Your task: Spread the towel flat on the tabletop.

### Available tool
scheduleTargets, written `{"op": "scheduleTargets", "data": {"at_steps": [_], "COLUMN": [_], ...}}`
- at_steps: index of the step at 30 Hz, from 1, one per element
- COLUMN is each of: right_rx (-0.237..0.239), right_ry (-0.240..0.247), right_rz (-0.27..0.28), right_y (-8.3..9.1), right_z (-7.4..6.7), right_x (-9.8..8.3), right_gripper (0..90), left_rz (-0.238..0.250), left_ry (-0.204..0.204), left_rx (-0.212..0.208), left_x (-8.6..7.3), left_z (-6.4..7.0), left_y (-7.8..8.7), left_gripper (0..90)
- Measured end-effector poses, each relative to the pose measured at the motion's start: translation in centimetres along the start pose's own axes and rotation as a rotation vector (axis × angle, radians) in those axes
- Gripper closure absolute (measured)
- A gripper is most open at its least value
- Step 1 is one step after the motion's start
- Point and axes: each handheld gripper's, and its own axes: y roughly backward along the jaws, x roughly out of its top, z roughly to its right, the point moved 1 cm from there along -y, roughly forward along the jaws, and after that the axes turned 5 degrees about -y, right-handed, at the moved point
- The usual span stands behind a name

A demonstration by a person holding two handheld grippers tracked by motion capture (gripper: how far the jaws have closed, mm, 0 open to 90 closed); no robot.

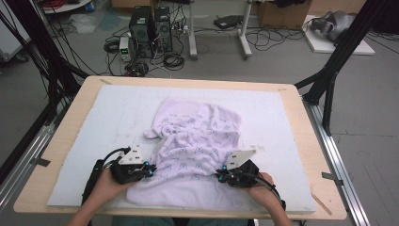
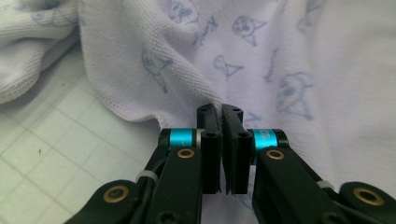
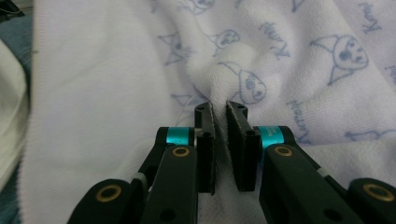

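Observation:
A pale lilac towel (image 1: 197, 141) with blue cartoon prints lies crumpled on the white mat (image 1: 282, 117). My left gripper (image 1: 151, 170) is at the towel's near left edge and pinches a fold of its hemmed edge between nearly closed jaws. That towel (image 2: 154, 56) bunches up just past the left gripper (image 2: 220, 109). My right gripper (image 1: 219, 176) is at the near right side. In the right gripper view its jaws squeeze a raised ridge of the towel (image 3: 261, 60), with the right gripper (image 3: 219, 106) shut on it. A hand holds each gripper from the near edge.
The mat covers a wooden table (image 1: 75, 113) whose near edge is just behind the hands. Black frame posts (image 1: 329, 80) stand at both far corners. Computer towers (image 1: 150, 30) and cables sit on the floor beyond the table.

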Motion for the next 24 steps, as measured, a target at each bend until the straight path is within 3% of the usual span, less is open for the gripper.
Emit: {"op": "scheduleTargets", "data": {"at_steps": [3, 8, 12, 13, 14, 17, 21, 22, 24], "right_rx": [0.014, 0.044, 0.123, 0.134, 0.123, 0.053, -0.044, -0.068, -0.07], "right_ry": [0.003, 0.031, 0.059, 0.075, 0.083, 0.087, 0.079, 0.07, 0.031], "right_rz": [0.02, 0.048, 0.085, 0.102, 0.108, 0.106, 0.07, 0.05, 0.04], "right_y": [1.0, 3.4, 5.5, 6.0, 6.3, 6.5, 5.1, 4.5, 3.1], "right_z": [-0.9, -2.5, -4.5, -4.8, -4.9, -4.0, -1.6, -0.8, 0.7], "right_x": [-0.1, 0.2, 0.7, 0.9, 1.1, 1.8, 2.3, 2.2, 1.7], "right_gripper": [82.3, 82.3, 79.5, 75.7, 72.4, 65.7, 62.2, 61.9, 61.3], "left_rz": [0.02, 0.044, 0.068, 0.071, 0.072, 0.079, 0.082, 0.054, 0.021], "left_ry": [0.01, -0.015, -0.045, -0.043, -0.041, -0.024, 0.001, 0.003, 0.006], "left_rx": [0.011, 0.026, 0.018, 0.027, 0.038, 0.057, 0.066, 0.071, 0.08], "left_x": [-0.3, 0.1, 1.0, 1.2, 1.3, 1.4, 1.1, 1.0, 1.0], "left_z": [1.2, 3.7, 5.4, 5.3, 5.1, 3.3, 0.7, 0.1, -0.9], "left_y": [1.7, 5.2, 7.3, 7.5, 7.4, 6.2, 3.1, 2.2, 0.6], "left_gripper": [86.1, 86.1, 84.6, 78.4, 68.7, 64.3, 69.0, 71.2, 72.2]}}
